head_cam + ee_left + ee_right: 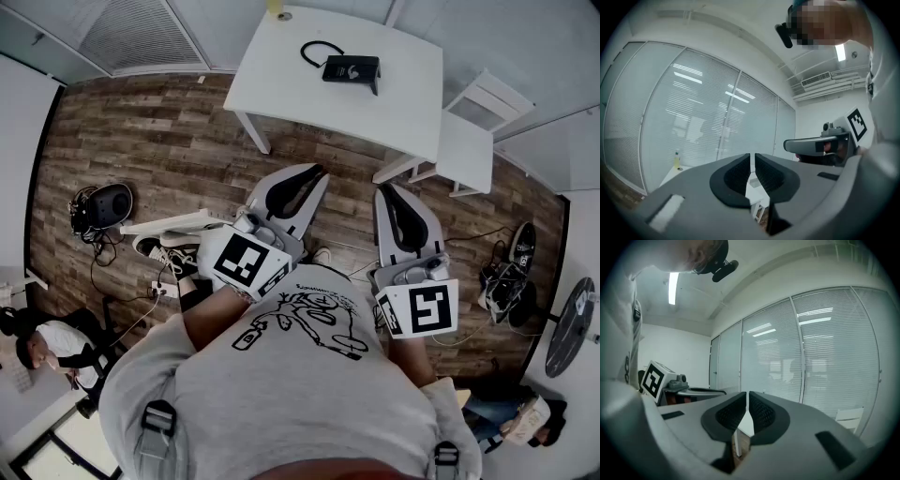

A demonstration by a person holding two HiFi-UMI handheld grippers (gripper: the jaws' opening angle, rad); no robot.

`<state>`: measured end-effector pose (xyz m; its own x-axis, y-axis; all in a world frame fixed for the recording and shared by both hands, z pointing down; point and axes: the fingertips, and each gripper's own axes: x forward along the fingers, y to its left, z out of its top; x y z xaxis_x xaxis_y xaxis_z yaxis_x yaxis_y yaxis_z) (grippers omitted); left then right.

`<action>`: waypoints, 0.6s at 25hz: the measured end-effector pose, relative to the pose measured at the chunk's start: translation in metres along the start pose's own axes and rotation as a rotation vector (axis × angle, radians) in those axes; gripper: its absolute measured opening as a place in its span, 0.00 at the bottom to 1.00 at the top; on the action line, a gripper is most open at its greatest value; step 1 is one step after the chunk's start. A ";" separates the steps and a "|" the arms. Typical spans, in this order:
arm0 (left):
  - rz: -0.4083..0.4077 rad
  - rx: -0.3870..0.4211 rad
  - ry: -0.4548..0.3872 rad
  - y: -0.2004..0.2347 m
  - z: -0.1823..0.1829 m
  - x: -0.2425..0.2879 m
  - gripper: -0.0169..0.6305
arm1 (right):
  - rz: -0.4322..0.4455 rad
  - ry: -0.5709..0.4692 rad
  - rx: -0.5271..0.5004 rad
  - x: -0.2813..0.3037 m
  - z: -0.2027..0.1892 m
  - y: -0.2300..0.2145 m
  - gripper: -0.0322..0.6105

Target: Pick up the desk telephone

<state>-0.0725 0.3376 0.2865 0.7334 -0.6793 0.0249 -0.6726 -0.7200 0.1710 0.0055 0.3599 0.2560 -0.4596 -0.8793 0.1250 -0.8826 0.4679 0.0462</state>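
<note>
The left claw and right claw are hanging closed and empty, well apart from the desk telephone lying on the white worktop; walking closer and opening 1 claw wide is looking wise.

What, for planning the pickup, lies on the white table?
A black desk telephone with looped cord, and a yellowish bottle at the table's far edge. The surface beneath the telephone is covered.

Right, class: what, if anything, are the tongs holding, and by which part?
Nothing. The left tongs and right tongs are shut and empty; the desk telephone lies on the table.
</note>
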 end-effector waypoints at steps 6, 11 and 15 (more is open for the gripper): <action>0.003 -0.005 -0.004 0.009 0.000 -0.006 0.07 | -0.008 0.004 -0.001 0.003 -0.001 0.006 0.08; -0.002 -0.016 -0.004 0.018 0.000 -0.012 0.07 | -0.023 0.004 0.007 0.010 -0.002 0.011 0.08; 0.002 -0.016 -0.005 0.033 0.001 -0.023 0.07 | -0.039 0.000 0.013 0.022 -0.001 0.021 0.08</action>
<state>-0.1114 0.3296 0.2909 0.7314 -0.6816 0.0206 -0.6726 -0.7161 0.1866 -0.0230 0.3510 0.2609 -0.4249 -0.8968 0.1233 -0.9010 0.4321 0.0379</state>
